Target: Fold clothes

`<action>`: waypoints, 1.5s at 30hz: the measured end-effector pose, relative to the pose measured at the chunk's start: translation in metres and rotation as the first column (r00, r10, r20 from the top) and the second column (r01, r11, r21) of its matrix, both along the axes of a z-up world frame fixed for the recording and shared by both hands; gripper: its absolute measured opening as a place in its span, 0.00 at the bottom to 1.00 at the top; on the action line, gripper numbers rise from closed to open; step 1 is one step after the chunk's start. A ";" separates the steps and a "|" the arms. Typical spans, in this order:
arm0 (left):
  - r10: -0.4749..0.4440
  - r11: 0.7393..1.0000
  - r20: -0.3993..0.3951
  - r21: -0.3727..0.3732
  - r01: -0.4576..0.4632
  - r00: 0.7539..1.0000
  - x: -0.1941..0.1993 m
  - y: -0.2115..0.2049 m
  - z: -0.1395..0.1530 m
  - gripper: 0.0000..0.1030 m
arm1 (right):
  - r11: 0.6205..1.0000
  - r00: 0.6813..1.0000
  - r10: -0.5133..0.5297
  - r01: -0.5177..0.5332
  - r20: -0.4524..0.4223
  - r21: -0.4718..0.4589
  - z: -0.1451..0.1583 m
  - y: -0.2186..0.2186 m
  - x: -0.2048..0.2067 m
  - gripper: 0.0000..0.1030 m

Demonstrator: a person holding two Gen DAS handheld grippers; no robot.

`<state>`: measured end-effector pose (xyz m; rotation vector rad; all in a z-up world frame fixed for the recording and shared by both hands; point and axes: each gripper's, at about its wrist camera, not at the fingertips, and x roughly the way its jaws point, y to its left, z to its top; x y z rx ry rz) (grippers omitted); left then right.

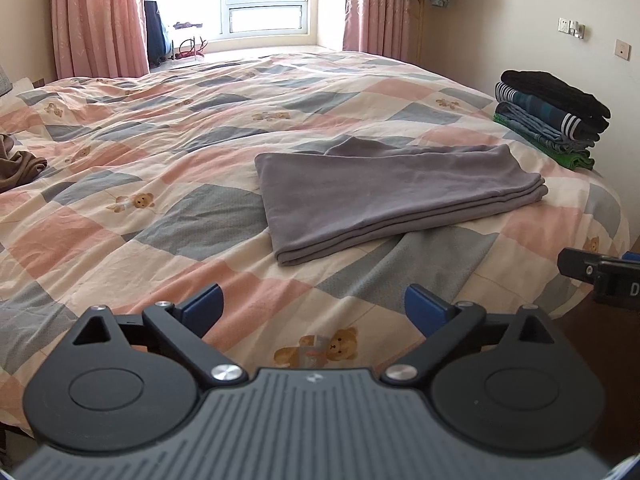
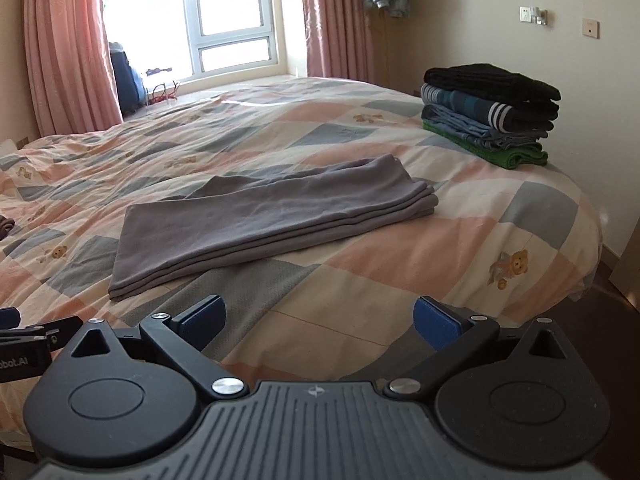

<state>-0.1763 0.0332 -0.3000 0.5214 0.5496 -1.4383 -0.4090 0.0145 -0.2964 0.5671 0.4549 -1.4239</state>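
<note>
A grey garment [image 1: 384, 196] lies folded into a flat rectangle on the checked quilt [image 1: 160, 128], near the bed's front right part. In the right wrist view the same grey garment [image 2: 272, 220] sits ahead and left of centre. My left gripper [image 1: 314, 306] hovers above the quilt just short of the garment, open, with nothing between its blue fingers [image 1: 204, 306]. My right gripper [image 2: 318, 318] is also open and empty, held back from the garment's near edge. Part of the right gripper [image 1: 600, 272] shows at the right edge of the left wrist view.
A stack of folded clothes [image 2: 490, 112], black on top and green at the bottom, sits at the bed's far right corner. A brown garment [image 1: 20, 164] lies crumpled at the left edge. Pink curtains [image 1: 100, 16] and a window are behind the bed; wooden floor is at right.
</note>
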 end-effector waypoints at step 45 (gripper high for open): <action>-0.044 0.982 -0.690 0.105 0.160 0.723 0.171 -0.185 -0.075 0.76 | 0.705 0.660 0.577 -0.700 -0.481 -0.115 -0.085 -0.052 0.186 0.44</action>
